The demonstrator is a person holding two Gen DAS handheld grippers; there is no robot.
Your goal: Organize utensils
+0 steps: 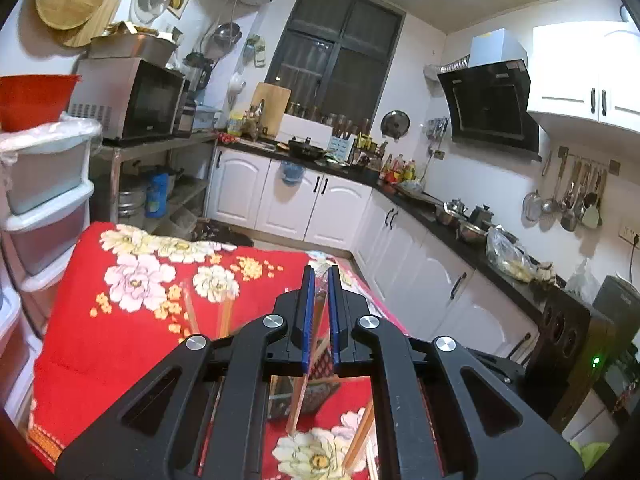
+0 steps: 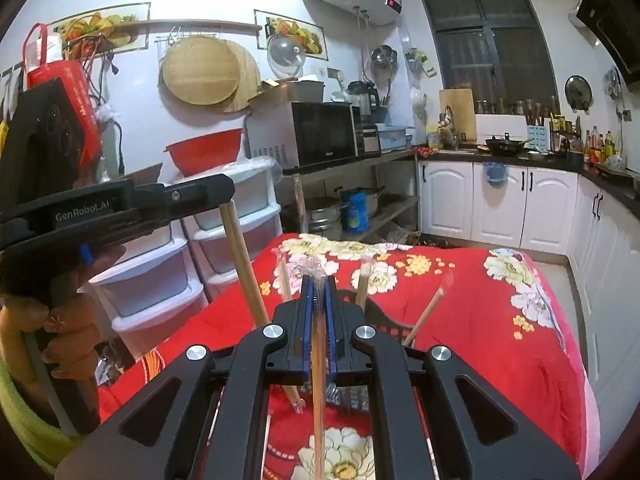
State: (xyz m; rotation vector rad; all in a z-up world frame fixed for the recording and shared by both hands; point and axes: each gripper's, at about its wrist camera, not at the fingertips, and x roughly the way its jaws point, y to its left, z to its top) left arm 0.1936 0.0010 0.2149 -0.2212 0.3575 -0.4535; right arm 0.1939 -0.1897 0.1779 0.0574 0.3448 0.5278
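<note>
While both claws hang above the bench, each one is clamped on slim wooden chopsticks. The right claw [image 2: 319,280] has its blue ribbed pads drawn almost together on a pair of pale chopsticks [image 2: 318,360] sheathed in a clear crinkled plastic sleeve, whose frayed end sticks out past the tips; the sticks run straight back between the black jaws. The left claw [image 1: 319,272] is likewise nearly closed, gripping wrapped chopsticks [image 1: 302,384] that slant down below it, their sleeve glinting between the pads. In the right wrist view the left claw's black body, held by a hand [image 2: 60,328], shows a smooth round light-wood stick [image 2: 244,264] hanging aslant from its tip. Under the claws stands a dark slotted holder [image 2: 384,320] of woven-looking plastic, with further chopsticks [image 2: 426,310] leaning in it at different angles. All this is over a bench covered by a soft red cloth [image 1: 132,320] printed with large white and pink peonies and small yellow blossoms. Beyond it, on the left, stand translucent plastic drawers [image 1: 44,184] with a red basin [image 1: 36,98] on top, and a boxy silver microwave [image 1: 128,98] sits on a metal shelf. White panelled cabinets [image 1: 292,200] with a glossy black countertop run along the far wall.
</note>
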